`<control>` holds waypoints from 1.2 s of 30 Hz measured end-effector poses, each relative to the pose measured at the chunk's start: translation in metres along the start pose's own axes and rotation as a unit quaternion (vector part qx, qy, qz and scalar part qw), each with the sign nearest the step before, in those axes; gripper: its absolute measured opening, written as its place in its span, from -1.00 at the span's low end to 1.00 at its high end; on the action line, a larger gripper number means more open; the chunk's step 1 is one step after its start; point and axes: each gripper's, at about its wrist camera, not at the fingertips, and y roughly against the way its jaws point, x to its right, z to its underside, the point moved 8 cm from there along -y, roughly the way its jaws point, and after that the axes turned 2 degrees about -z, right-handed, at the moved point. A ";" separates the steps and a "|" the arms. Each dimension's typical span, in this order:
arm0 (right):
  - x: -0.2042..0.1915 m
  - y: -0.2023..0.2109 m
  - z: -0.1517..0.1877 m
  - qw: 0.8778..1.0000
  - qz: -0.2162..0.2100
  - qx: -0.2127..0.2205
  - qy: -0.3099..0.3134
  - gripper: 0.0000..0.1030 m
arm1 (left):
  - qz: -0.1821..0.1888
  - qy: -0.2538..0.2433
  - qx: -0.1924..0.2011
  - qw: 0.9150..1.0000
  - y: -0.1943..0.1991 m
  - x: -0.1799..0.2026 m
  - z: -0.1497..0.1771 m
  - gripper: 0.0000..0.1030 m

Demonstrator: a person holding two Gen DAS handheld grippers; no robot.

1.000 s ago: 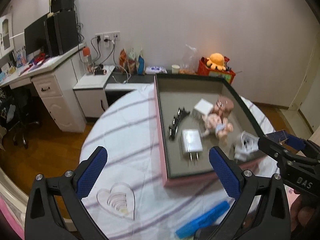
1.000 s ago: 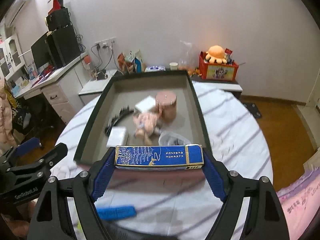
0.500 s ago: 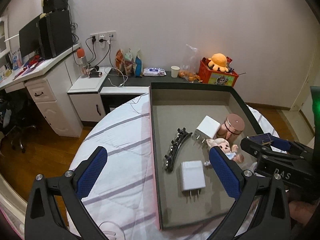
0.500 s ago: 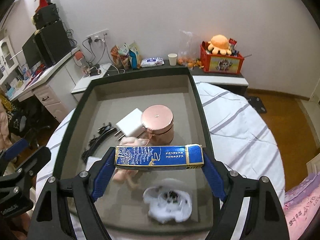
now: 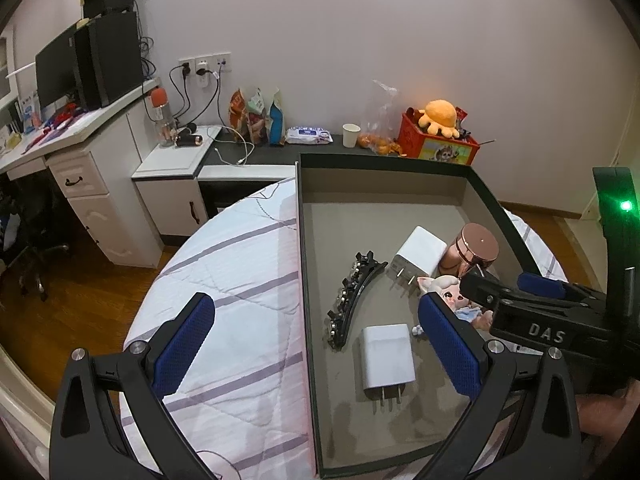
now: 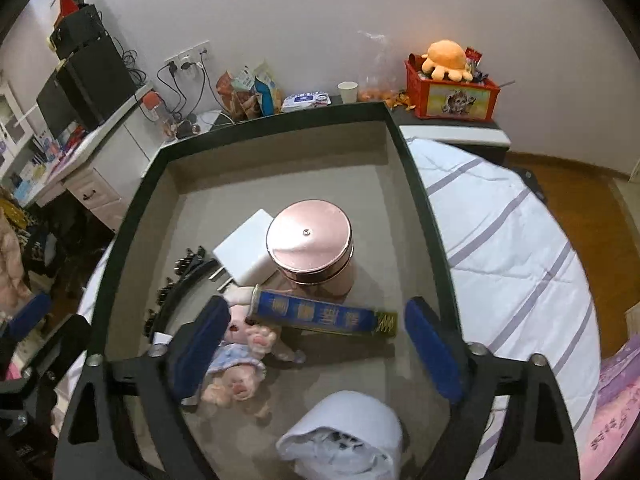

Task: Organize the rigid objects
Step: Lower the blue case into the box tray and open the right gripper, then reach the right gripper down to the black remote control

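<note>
A dark-rimmed grey tray sits on the striped round table. It holds a black hair clip, two white chargers, a rose-gold tin, a small doll and a white wad. My right gripper is open over the tray. The blue and gold box lies loose between its fingers, tilted on the doll by the tin. My left gripper is open and empty above the tray's left rim.
A desk with a monitor and drawers stands at the left. A low shelf behind the table carries snack bags, a paper cup and a red box with an orange plush. Wood floor surrounds the table.
My right gripper went forward and down over the tray, then opened; the blue box dropped from its fingers onto the doll. My left gripper moved forward along the tray's left rim.
</note>
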 end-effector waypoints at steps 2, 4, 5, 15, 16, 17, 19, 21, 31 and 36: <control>-0.004 0.008 0.001 1.000 -0.009 0.008 0.003 1.00 | 0.000 0.002 0.003 1.000 0.005 -0.001 0.000 0.99; -0.006 0.019 0.001 1.000 0.002 0.023 0.009 1.00 | 0.000 0.002 0.007 1.000 0.012 -0.002 0.001 0.99; -0.007 0.024 0.001 1.000 0.004 0.029 0.012 1.00 | 0.000 0.001 0.009 1.000 0.016 -0.002 0.003 0.99; -0.005 0.074 0.022 0.998 0.000 0.064 0.004 1.00 | 0.002 -0.002 0.021 1.000 0.055 0.004 0.020 0.99; -0.005 0.077 0.025 0.998 0.000 0.065 0.004 1.00 | 0.003 -0.004 0.021 1.000 0.058 0.005 0.023 0.99; -0.005 0.079 0.028 0.998 -0.001 0.066 0.004 1.00 | 0.003 -0.006 0.021 1.000 0.061 0.007 0.025 0.99; -0.005 0.085 0.034 0.998 -0.001 0.066 0.004 1.00 | 0.004 -0.011 0.019 1.000 0.067 0.012 0.032 0.99; -0.006 0.091 0.040 0.998 -0.002 0.068 0.004 1.00 | 0.005 -0.013 0.019 1.000 0.073 0.014 0.039 0.99; -0.005 0.133 0.067 0.996 -0.002 0.092 0.005 1.00 | 0.003 -0.014 0.017 1.000 0.102 0.018 0.068 0.99; 0.001 0.159 0.089 0.995 0.005 0.102 0.005 1.00 | 0.007 -0.016 0.013 1.000 0.114 0.019 0.089 0.99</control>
